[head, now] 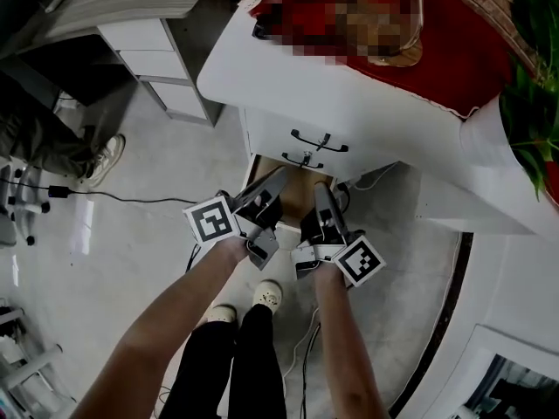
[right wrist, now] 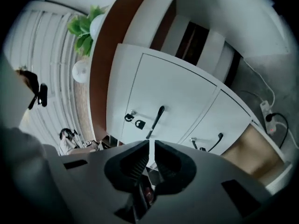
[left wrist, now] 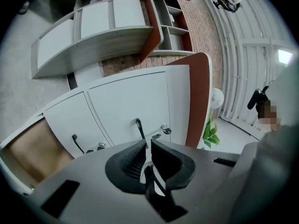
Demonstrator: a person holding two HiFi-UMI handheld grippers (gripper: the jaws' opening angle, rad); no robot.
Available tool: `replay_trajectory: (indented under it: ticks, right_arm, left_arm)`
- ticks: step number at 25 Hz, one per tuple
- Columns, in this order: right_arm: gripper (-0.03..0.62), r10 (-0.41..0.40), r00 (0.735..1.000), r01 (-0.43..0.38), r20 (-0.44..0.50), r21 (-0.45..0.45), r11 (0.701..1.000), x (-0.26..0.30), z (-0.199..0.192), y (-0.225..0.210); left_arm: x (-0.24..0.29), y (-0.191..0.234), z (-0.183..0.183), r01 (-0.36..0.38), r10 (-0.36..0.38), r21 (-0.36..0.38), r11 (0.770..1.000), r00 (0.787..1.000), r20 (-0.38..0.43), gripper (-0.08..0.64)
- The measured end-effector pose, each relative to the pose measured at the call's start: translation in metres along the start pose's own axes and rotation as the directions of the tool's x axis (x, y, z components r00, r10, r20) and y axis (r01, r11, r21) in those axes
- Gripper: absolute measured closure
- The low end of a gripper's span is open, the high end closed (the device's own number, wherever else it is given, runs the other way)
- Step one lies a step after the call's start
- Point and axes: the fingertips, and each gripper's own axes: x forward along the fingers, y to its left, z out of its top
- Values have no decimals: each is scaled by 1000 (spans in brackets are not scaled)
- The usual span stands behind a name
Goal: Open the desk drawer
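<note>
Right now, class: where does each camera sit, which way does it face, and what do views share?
Head view: on the person's head, facing steeply down at the white desk; forearms, legs, left gripper and right gripper show.
Left gripper view: on the left gripper, facing the drawer fronts; its shut jaws show.
Right gripper view: on the right gripper, facing the same drawer fronts; shut jaws show.
Shared: all show the two black handles.

Both bare forearms reach forward from the near edge, side by side. The left hand (head: pixel 229 250) holds the left gripper (head: pixel 275 180) and the right hand (head: pixel 325 273) holds the right gripper (head: pixel 321 190). Both grippers point away, roughly level, their tips near each other. Each gripper's 2 jaws are closed to a thin slit with nothing between them.
</note>
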Motion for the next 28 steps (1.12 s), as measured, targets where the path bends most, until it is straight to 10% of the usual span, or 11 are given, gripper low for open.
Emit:
replay_trajectory:
  ticks: [6,21,28]
  right_arm:
    - [459,-3,1000,-2,29,148,989,17,12,-14]
    - [460,-16,999,3,48,260,966,53,46,-33]
    - [541,-16,998,-4,66,294,956,54,46,-32]
  left_arm:
    - [22,14,1,-64,62,-48,997,998,-25,382]
    - [64,26,26,-60,69,-133,989,995,67,387]
    - [65,28,23,-76,82,-122,990,996,44,500]
